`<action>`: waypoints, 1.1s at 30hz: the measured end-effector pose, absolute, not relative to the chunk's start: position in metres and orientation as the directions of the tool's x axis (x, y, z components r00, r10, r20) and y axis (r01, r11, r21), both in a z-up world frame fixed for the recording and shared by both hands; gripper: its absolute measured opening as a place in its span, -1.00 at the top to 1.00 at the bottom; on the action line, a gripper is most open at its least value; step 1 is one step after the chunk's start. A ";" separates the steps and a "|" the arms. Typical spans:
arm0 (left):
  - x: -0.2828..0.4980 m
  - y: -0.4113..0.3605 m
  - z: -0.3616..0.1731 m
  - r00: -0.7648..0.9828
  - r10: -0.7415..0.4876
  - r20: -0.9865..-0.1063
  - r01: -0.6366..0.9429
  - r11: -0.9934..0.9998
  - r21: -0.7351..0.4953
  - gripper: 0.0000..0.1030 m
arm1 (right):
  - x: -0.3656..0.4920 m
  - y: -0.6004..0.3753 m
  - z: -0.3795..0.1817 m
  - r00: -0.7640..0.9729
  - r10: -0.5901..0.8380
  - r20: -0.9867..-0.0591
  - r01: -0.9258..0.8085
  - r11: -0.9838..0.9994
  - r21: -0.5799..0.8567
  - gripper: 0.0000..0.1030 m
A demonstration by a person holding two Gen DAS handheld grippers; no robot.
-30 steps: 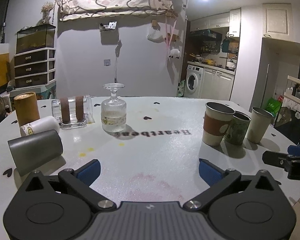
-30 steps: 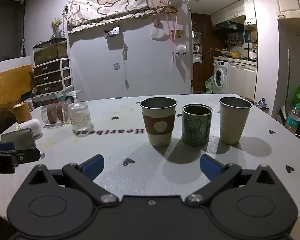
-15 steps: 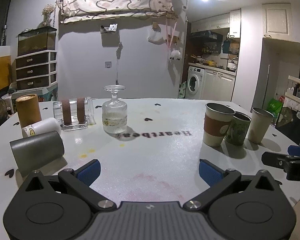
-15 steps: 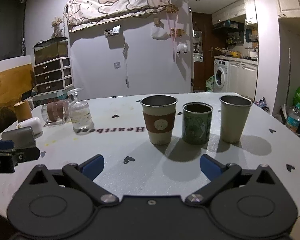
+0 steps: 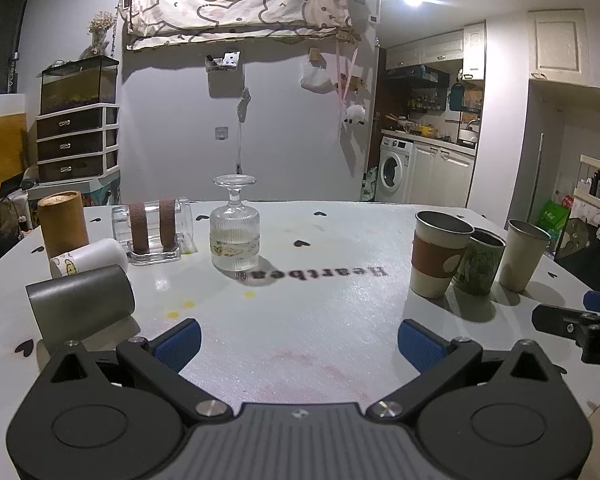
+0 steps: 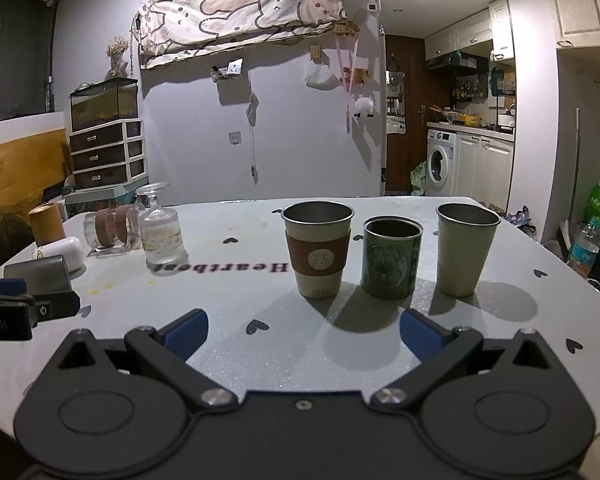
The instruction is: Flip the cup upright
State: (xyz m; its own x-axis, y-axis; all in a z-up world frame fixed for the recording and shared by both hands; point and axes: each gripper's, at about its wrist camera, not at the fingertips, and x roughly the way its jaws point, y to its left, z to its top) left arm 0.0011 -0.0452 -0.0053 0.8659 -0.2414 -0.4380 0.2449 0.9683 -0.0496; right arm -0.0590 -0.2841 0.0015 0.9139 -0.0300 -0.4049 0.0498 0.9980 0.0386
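Note:
A grey metal cup lies on its side at the table's left, just left of my left gripper, which is open and empty. A white cup lies on its side behind it. A ribbed stemmed glass stands upside down at centre. A clear glass with brown bands lies on its side. My right gripper is open and empty, in front of three upright cups: sleeved, green, plain metal. The grey cup also shows in the right wrist view.
A brown cylinder stands at the far left. The white table carries "Heartbeat" lettering and small black hearts. The right gripper's tip shows at the table's right edge; the left gripper's tip shows at the left.
The left wrist view has shifted slightly, so the cups on the left sit a little further right and lower. The right gripper barely moved. Both grippers stay open.

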 end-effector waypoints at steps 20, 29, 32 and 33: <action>0.001 -0.042 -0.006 0.870 -0.235 -0.434 0.238 0.970 -0.049 -1.00 | -0.058 -0.281 0.001 0.912 -0.026 -0.409 0.044 0.998 0.034 -1.00; 0.001 -0.038 -0.008 0.872 -0.231 -0.431 0.233 0.971 -0.049 -1.00 | -0.056 -0.278 0.000 0.911 -0.024 -0.411 0.040 0.999 0.032 -1.00; 0.001 -0.038 -0.008 0.872 -0.231 -0.431 0.233 0.971 -0.048 -1.00 | -0.056 -0.278 0.000 0.911 -0.025 -0.412 0.042 0.999 0.033 -1.00; 0.000 -0.038 -0.008 0.872 -0.232 -0.430 0.234 0.971 -0.048 -1.00 | -0.056 -0.278 0.000 0.911 -0.025 -0.412 0.042 0.999 0.034 -1.00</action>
